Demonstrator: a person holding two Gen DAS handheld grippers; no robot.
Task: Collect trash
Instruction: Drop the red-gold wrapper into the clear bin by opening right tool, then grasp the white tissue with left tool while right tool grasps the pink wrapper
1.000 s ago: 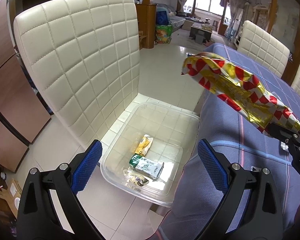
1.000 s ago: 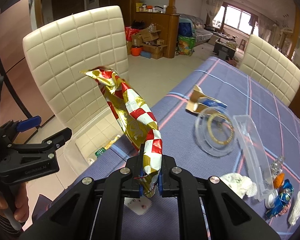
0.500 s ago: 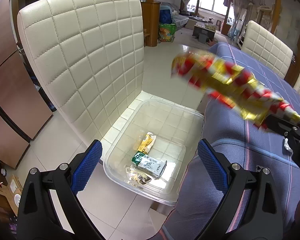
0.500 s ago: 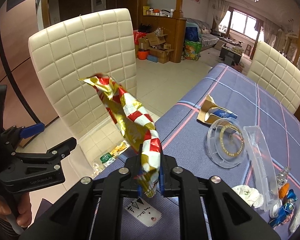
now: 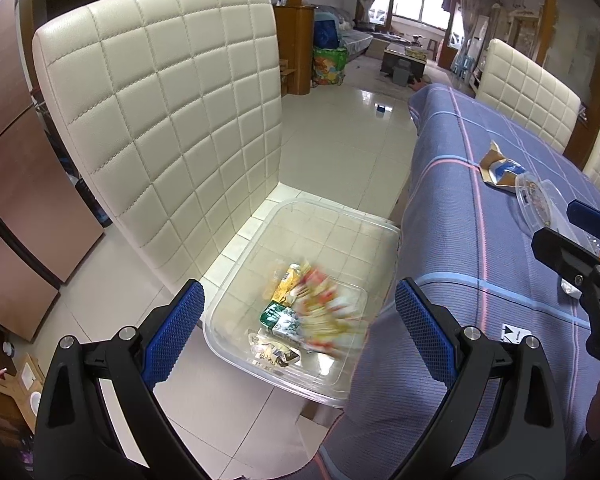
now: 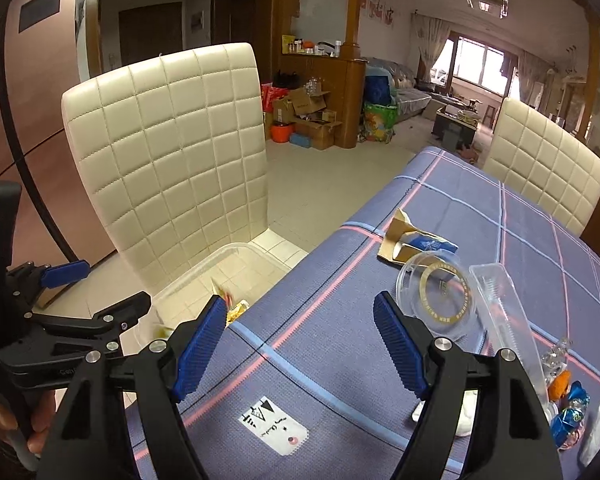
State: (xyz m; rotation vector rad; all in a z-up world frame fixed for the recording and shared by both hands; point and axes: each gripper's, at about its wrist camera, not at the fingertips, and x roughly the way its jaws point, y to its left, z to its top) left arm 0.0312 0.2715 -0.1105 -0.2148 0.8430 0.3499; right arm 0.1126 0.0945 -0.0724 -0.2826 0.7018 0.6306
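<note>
My right gripper [image 6: 300,344] is opening, empty, the red-and-gold wrapper [image 5: 324,312] dropping into the clear bin [image 5: 380,232]; left gripper [image 5: 296,328] gapes empty; next, I judge, the torn carton [image 6: 416,242] at one o'clock.

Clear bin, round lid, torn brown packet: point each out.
clear bin [image 5: 380,226], left wrist view, far rim.
round lid [image 6: 436,290], right wrist view, centre inside the gold ring.
torn brown packet [image 6: 394,240], right wrist view, brown flap.

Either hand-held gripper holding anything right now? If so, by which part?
Nothing held. The right hand-held gripper is opening with nothing between its pads; the red-gold wrapper is a blur in the clear bin. Left hand-held gripper open.
</note>
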